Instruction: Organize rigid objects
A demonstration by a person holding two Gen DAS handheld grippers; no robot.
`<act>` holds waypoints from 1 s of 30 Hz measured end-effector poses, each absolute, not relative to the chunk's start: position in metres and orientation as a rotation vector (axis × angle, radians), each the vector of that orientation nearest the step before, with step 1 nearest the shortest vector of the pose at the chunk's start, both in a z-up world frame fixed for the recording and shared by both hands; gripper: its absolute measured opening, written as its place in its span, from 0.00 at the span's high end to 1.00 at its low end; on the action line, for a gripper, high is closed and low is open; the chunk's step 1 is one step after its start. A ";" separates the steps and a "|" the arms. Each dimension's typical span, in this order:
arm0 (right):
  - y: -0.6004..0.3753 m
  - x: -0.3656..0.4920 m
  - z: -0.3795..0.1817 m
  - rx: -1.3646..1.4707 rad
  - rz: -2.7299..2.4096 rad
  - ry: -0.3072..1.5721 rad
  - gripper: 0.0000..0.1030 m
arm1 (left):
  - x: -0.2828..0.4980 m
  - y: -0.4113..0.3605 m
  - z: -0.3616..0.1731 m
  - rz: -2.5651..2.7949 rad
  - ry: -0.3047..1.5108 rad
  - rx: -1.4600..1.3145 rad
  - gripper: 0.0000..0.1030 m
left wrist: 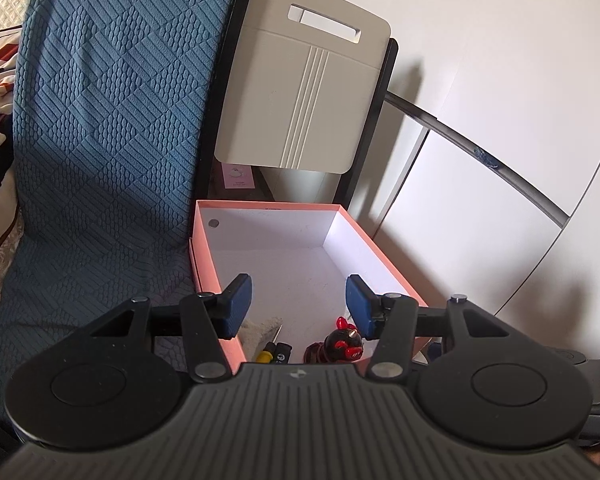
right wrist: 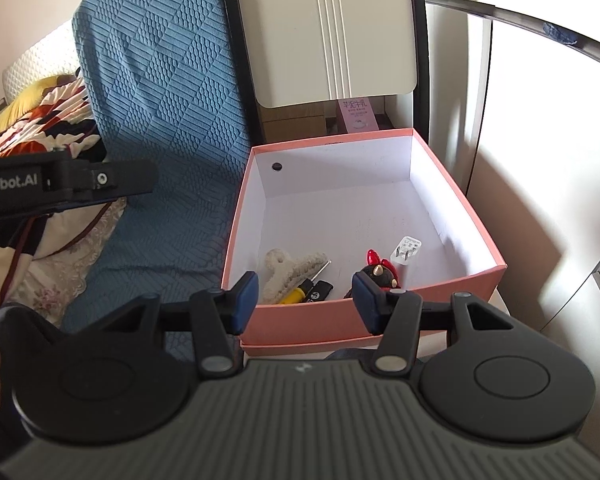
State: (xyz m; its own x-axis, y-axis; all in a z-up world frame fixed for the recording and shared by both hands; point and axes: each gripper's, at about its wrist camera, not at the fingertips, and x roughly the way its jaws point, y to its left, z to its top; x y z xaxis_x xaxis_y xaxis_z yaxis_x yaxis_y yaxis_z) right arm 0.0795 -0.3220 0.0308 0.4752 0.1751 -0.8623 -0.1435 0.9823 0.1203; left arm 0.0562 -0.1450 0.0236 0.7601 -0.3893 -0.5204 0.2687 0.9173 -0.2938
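Note:
A pink cardboard box [right wrist: 452, 292] with a white inside stands beside a blue sofa. In it lie a cream hair claw [right wrist: 288, 270], a yellow-handled screwdriver [right wrist: 300, 290], a black stick [right wrist: 320, 291], a black and red figurine [right wrist: 380, 274] and a white plug [right wrist: 406, 254]. The box also shows in the left wrist view [left wrist: 204, 256], with the screwdriver [left wrist: 266, 354] and figurine [left wrist: 342, 344]. My left gripper [left wrist: 299, 304] is open and empty above the box's near end. My right gripper [right wrist: 305, 300] is open and empty just in front of the box's near wall.
A blue textured sofa cover [right wrist: 160, 120] lies left of the box. A beige folding chair back [right wrist: 328, 32] leans behind it. White cabinet doors [right wrist: 540, 140] stand to the right. The left gripper's side [right wrist: 60, 184] shows at the far left, over patterned bedding.

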 end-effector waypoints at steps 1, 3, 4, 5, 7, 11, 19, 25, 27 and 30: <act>-0.321 0.079 0.030 0.028 0.192 1.057 0.47 | 0.056 -0.144 0.023 -0.360 0.612 -0.207 0.43; -0.321 0.077 0.029 0.022 0.185 1.058 0.47 | 0.054 -0.142 0.021 -0.357 0.617 -0.204 0.43; -0.321 0.077 0.028 0.025 0.183 1.059 0.47 | 0.054 -0.141 0.020 -0.355 0.620 -0.205 0.43; -0.322 0.076 0.028 0.027 0.180 1.059 0.47 | 0.053 -0.139 0.019 -0.354 0.624 -0.206 0.43; -0.322 0.075 0.028 0.025 0.174 1.059 0.47 | 0.051 -0.135 0.018 -0.353 0.627 -0.204 0.42; -0.320 0.071 0.033 0.033 0.173 1.049 0.47 | 0.047 -0.130 0.020 -0.343 0.626 -0.197 0.42; -0.314 0.063 0.043 0.024 0.178 1.030 0.47 | 0.037 -0.127 0.028 -0.340 0.604 -0.194 0.34; -0.316 0.061 0.040 0.020 0.159 1.039 0.47 | 0.035 -0.130 0.028 -0.344 0.614 -0.163 0.07; -0.317 0.061 0.041 0.013 0.157 1.038 0.30 | 0.035 -0.133 0.028 -0.336 0.613 -0.138 0.03; -0.320 0.061 0.042 0.005 0.150 1.025 0.00 | 0.036 -0.133 0.026 -0.320 0.621 -0.137 0.03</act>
